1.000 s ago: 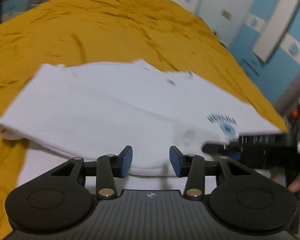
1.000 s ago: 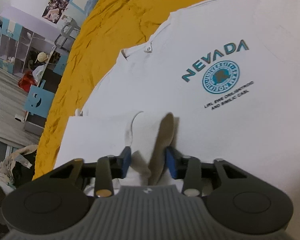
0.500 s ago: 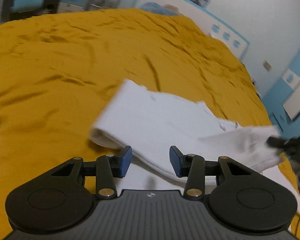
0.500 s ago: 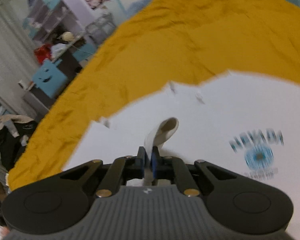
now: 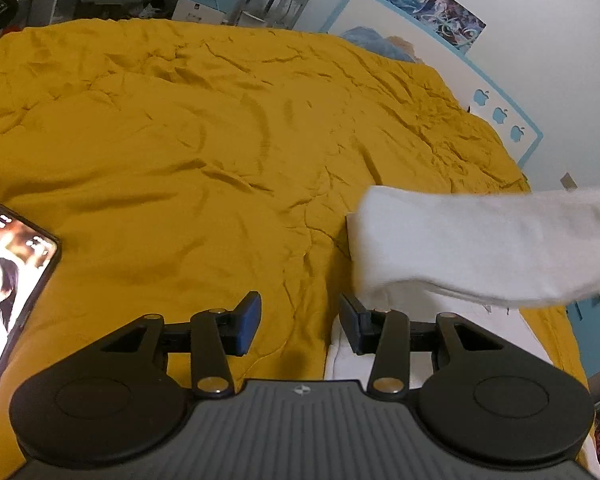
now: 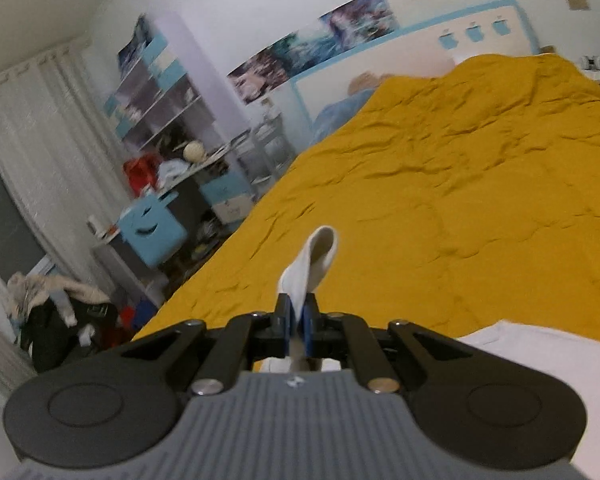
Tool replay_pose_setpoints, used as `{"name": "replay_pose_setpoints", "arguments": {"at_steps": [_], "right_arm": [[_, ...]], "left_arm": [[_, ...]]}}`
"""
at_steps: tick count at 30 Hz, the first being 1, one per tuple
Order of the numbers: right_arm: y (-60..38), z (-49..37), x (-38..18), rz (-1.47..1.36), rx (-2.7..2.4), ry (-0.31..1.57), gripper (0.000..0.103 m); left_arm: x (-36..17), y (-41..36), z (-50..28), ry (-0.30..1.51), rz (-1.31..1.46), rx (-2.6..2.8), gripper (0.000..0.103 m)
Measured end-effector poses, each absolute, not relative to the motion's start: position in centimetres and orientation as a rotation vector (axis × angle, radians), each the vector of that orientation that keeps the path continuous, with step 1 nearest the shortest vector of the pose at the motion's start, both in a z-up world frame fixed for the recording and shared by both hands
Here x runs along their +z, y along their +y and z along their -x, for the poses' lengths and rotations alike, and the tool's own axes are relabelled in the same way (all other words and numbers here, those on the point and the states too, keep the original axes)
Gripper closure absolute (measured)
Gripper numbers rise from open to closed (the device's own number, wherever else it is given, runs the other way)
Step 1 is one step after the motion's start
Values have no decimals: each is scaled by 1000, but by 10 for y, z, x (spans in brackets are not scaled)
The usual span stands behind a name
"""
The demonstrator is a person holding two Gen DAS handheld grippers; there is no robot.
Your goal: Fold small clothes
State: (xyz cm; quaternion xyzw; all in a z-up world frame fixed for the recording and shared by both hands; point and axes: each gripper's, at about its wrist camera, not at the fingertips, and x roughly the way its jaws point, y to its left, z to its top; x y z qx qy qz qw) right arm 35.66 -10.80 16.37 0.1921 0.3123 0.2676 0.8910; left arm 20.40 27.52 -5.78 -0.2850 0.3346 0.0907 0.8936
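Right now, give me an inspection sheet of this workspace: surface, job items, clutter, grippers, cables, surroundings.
Surface: wrinkled yellow bedspread.
Job's things: white T-shirt, partly lifted off the bed, a fold of it pinched in the right gripper.
Clutter: phone with lit screen lying on the bedspread at left.
Grippers: left gripper open, holding nothing; right gripper shut on the shirt fabric.
Cables: nothing seen.
Surroundings: blue-trimmed headboard, wall posters, cluttered shelves, white curtain.

I'm counting one white T-shirt at three o'clock, one phone lying at nine o'clock, one yellow bedspread, two grippers, and three apple cutouts showing at one o'clock.
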Motion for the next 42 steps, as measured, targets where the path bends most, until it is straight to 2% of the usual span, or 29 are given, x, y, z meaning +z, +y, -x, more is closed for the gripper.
{"name": "replay_pose_setpoints", "arguments": {"at_steps": [5, 13, 16, 22, 24, 25, 26, 28, 32, 37, 40, 41, 42], "right_arm": [[-160, -360, 134, -458, 446, 704, 102], [-210, -367, 19, -505, 284, 910, 102], [-222, -364, -2, -538, 260, 929, 102], [-233, -359, -23, -537, 234, 934, 102], [-238, -357, -28, -539, 218, 936, 102], [-241, -357, -31, -540, 208, 939, 102], [-243, -356, -31, -543, 202, 940, 102], [-251, -353, -37, -553, 190, 939, 102], [-267, -348, -43, -625, 164, 924, 102], [-276, -350, -68, -630, 79, 991, 102], [-273, -352, -80, -630, 51, 1006, 101], [-273, -352, -83, -634, 46, 1006, 95], [-273, -352, -84, -638, 43, 1006, 94]], "left_arm": [[-63, 269, -219, 721, 567, 156, 53], [-75, 263, -267, 787, 653, 38, 50], [-85, 264, -294, 818, 703, 6, 43], [-118, 268, -340, 873, 830, 8, 43], [-126, 269, -347, 894, 854, -2, 57], [-127, 268, -349, 897, 833, -2, 80], [-126, 267, -350, 888, 796, -3, 97], [-113, 265, -348, 833, 711, -42, 99], [-81, 254, -341, 728, 470, -142, 99], [-103, 239, -363, 857, 284, -48, 97], [-113, 251, -361, 876, 397, -12, 88], [-110, 256, -358, 870, 462, -3, 82], [-107, 262, -352, 864, 511, 6, 80]]}}
